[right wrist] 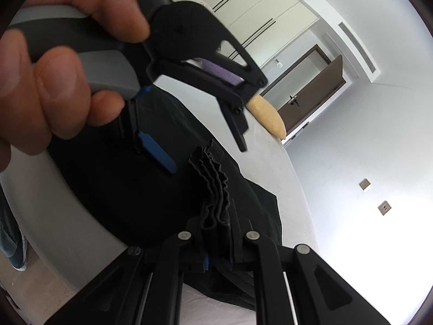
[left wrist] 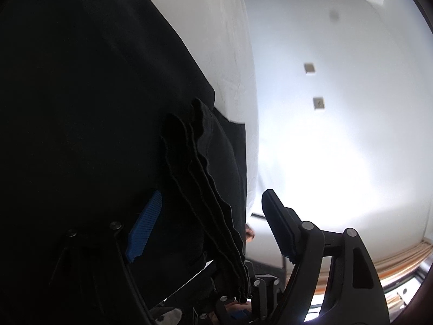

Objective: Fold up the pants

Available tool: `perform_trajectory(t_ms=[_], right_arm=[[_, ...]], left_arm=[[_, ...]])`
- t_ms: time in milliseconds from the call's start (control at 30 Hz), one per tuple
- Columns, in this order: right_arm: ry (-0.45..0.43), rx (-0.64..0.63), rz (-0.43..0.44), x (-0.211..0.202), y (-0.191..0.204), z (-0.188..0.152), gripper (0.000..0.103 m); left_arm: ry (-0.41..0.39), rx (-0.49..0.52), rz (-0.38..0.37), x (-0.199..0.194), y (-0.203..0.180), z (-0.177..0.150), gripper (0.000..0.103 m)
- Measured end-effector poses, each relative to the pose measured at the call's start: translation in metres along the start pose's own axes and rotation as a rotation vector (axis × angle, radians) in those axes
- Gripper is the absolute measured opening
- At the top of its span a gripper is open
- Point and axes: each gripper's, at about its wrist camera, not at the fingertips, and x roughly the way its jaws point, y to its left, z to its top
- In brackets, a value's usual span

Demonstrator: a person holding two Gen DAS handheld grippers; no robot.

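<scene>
Black pants (left wrist: 94, 108) lie on a white bed (left wrist: 216, 40), with a gathered, pleated edge (left wrist: 205, 189) bunched up in layers. My left gripper (left wrist: 211, 227) is open; the pleated edge runs between its blue pad (left wrist: 143, 230) and its other finger (left wrist: 278, 227), touching neither. In the right wrist view a hand (right wrist: 54, 81) holds that left gripper (right wrist: 200, 146) above the pants (right wrist: 135, 189), jaws spread. My right gripper (right wrist: 219, 227) is shut on the pleated edge (right wrist: 213, 184), pinching the layers low in the frame.
A yellow pillow (right wrist: 268, 119) lies at the bed's (right wrist: 270, 162) far end. Beyond it are a brown door (right wrist: 311, 92), a white wardrobe (right wrist: 257, 13) and a white wall with two sockets (left wrist: 308, 67). A shoe (right wrist: 16, 249) shows on the floor at left.
</scene>
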Motion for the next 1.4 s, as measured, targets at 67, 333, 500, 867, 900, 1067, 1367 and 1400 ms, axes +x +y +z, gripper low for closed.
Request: perform_trajectory(t_ms=[67,333,500,867,900,1067,1367,1400], right_arm=[[-0.005,-0.011,0.004,0.000,0.002,0.000,0.011],[-0.049,-0.061,0.036,-0.005,0.009,0.004,0.011],[-0.075,-0.107,0.057,-0.004,0.013,0.008,0.011],[-0.139,-0.234,0.110,-0.004,0.035,0.028,0.011],[-0.142,-0.242,0.124,-0.002,0.038,0.033,0.011],[-0.135,-0.254,0.201,0.009,0.052,0.049,0.011],[-0.112,-0.258,0.316,0.025,0.071,0.073,0.012],[-0.109,-0.257,0.321,0.028,0.072,0.076,0.012]], left_arm=[[0.027,0.026,0.032,0.020,-0.016,0.008,0.049],[0.060,0.171,0.155,0.022,-0.036,0.026,0.007],[0.082,0.301,0.255,0.025,-0.059,0.030,0.006],[0.096,0.420,0.340,0.001,-0.065,0.041,0.006],[0.098,0.419,0.350,-0.001,-0.065,0.045,0.006],[0.105,0.401,0.396,-0.048,-0.041,0.044,0.006],[0.074,0.360,0.435,-0.075,0.008,0.064,0.006],[0.072,0.359,0.436,-0.084,0.018,0.065,0.006]])
